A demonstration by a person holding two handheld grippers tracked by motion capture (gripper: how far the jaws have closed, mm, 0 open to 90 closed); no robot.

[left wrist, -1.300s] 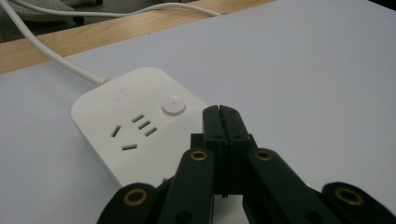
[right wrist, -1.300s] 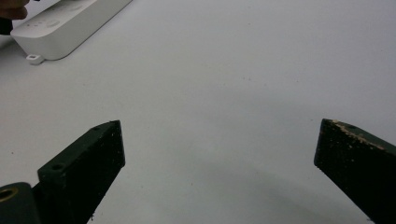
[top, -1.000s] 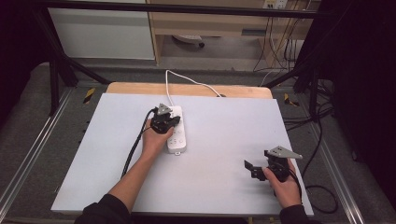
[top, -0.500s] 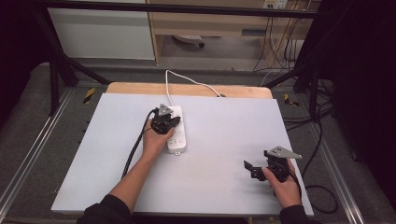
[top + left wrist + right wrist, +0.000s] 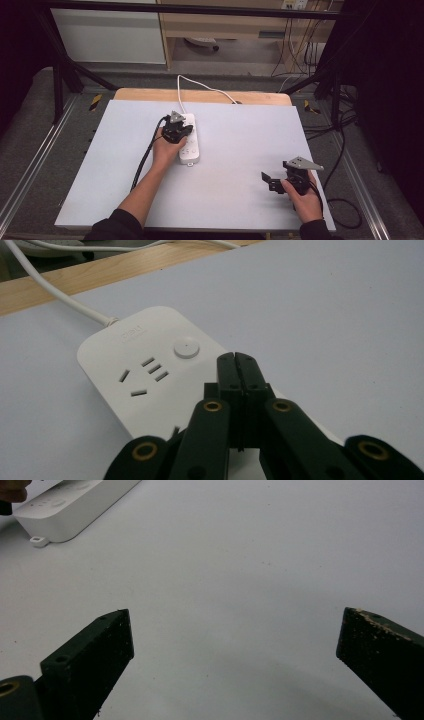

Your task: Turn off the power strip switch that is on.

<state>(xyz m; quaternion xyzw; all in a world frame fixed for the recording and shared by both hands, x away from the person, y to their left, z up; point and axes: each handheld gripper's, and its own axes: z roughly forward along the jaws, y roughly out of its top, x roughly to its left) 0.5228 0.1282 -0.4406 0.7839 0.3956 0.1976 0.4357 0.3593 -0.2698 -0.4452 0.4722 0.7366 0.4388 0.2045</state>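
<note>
A white power strip [image 5: 192, 144] lies on the pale grey mat [image 5: 235, 145], its white cord [image 5: 200, 87] running off the far edge. My left gripper [image 5: 184, 131] hovers over the strip's far half, jaws shut with nothing between them. In the left gripper view the closed tips [image 5: 235, 360] sit just short of the round button [image 5: 186, 348], beside the socket slots [image 5: 145, 374]. My right gripper [image 5: 268, 181] rests low at the near right of the mat, jaws wide open and empty. In the right gripper view the strip's near end [image 5: 70, 505] shows far off at the upper left.
The mat covers a wooden table [image 5: 150, 95] whose far edge stays bare. Metal frame rails [image 5: 35, 155] run along both sides. Black cables [image 5: 345, 210] hang at the right, and a black cable [image 5: 142, 165] trails beside the left forearm.
</note>
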